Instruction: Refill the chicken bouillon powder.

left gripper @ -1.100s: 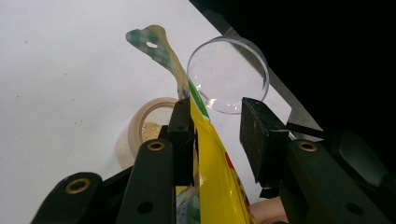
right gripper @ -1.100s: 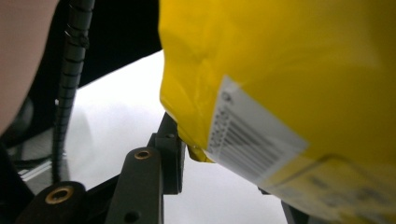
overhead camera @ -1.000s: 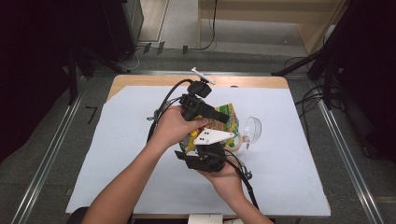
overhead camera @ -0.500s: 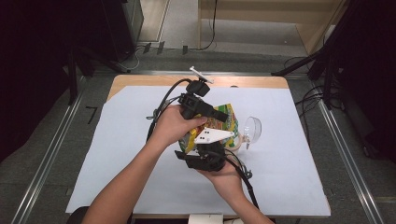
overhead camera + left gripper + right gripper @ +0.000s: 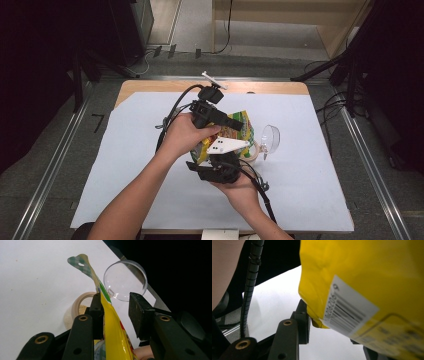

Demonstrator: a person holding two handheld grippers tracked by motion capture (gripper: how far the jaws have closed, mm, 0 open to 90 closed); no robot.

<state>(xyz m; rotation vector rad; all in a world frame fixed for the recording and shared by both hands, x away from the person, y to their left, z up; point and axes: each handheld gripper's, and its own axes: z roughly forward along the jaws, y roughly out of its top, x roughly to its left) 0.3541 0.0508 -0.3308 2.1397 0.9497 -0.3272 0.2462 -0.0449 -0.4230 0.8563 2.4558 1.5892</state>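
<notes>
Yellow bag (image 5: 113, 332) sits between the left gripper (image 5: 116, 307) jaws, against one pad, the other standing clear. Right gripper (image 5: 329, 322) is clamped on its lower corner.

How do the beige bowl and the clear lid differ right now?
The beige bowl is opaque and sits on the table with pale grains inside; the clear lid is see-through, empty, and stands tilted on edge. In the high view the yellow bag overlaps the bowl, while the lid stands beside it. Both are round.
</notes>
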